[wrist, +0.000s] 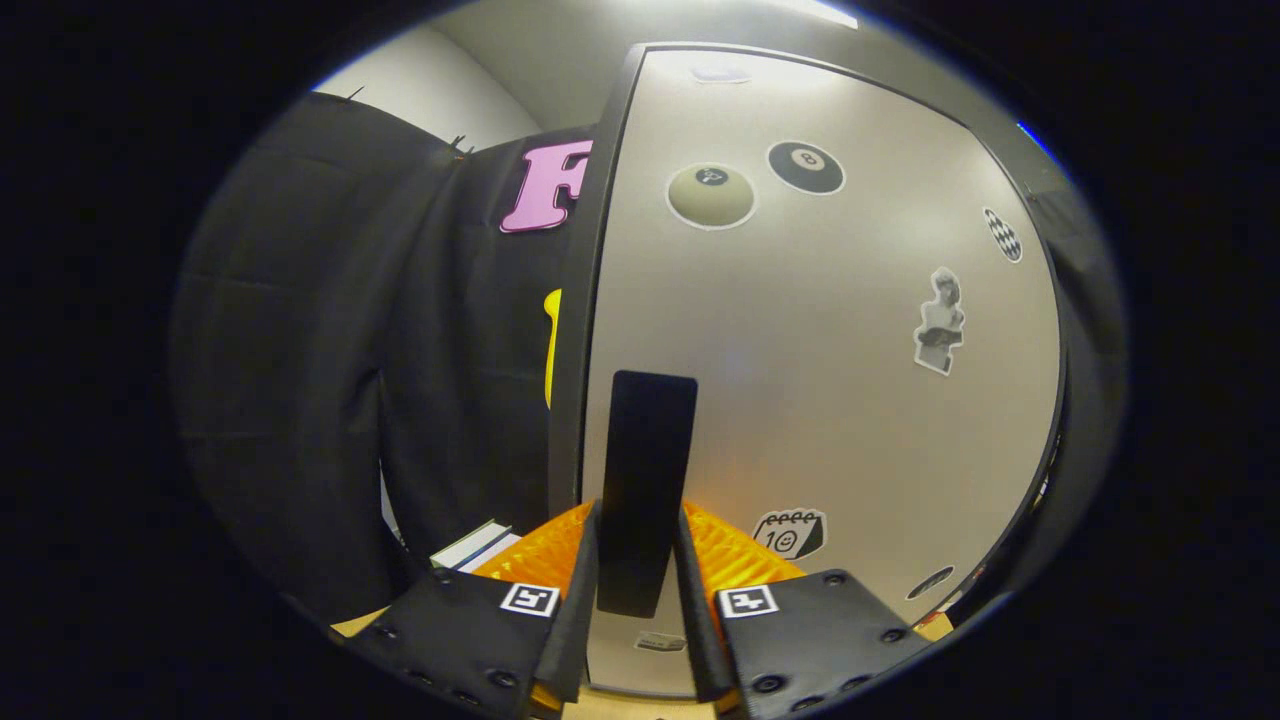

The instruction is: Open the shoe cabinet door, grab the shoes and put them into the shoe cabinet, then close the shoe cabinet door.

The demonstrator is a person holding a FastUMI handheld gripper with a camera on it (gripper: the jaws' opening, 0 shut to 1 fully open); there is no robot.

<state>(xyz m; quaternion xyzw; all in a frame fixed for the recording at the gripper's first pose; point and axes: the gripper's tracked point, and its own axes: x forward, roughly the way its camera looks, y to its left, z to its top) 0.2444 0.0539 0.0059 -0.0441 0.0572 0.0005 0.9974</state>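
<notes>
The shoe cabinet door [820,330] is a pale matte panel with a dark frame and several stickers on it, standing right in front of me. A tall black handle [645,470] sticks out from the door near its left edge. My gripper [640,560] is shut on this handle, one finger pressing on each side of its lower half. The door's left edge [585,300] looks slightly apart from the dark wall behind it. No shoes are to be seen.
The black cloth wall [330,400] hangs to the left of the door. A white and dark flat object [475,548] lies low by the wall, left of my fingers. A light wooden surface [360,625] shows beneath the gripper.
</notes>
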